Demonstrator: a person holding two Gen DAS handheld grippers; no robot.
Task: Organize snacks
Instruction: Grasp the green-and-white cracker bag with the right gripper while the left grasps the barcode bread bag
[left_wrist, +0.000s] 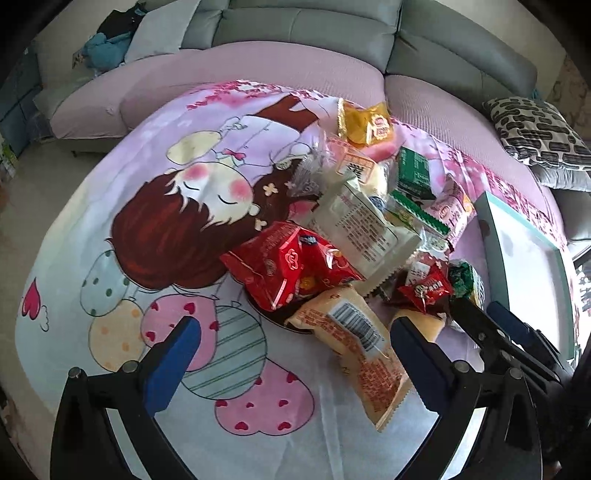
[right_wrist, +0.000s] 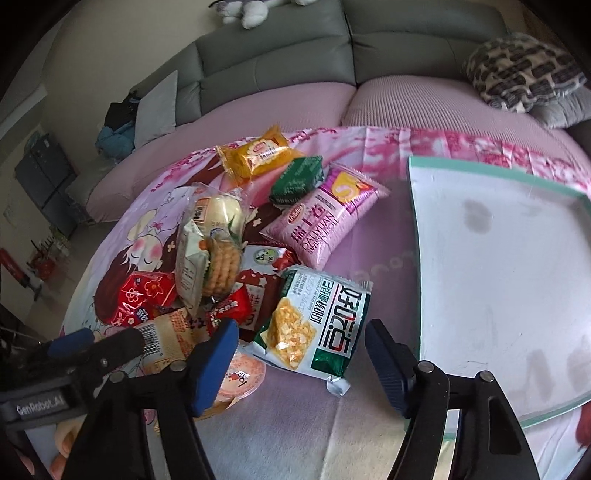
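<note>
A: Where does the heap of snack packets (right_wrist: 236, 258) lie?

B: On the cartoon-printed cloth (left_wrist: 110, 229), left of the shallow teal-rimmed white tray (right_wrist: 491, 258), which lies on the same cloth.

A: And behind?

B: The grey sofa (right_wrist: 280, 62). The green-and-white cracker packet (right_wrist: 317, 325) lies nearest the tray; the pink wafer packet (right_wrist: 325, 218) lies behind it.

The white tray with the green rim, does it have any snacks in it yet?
No, the white tray shows only a bare stained bottom; the snacks lie beside it.
</note>
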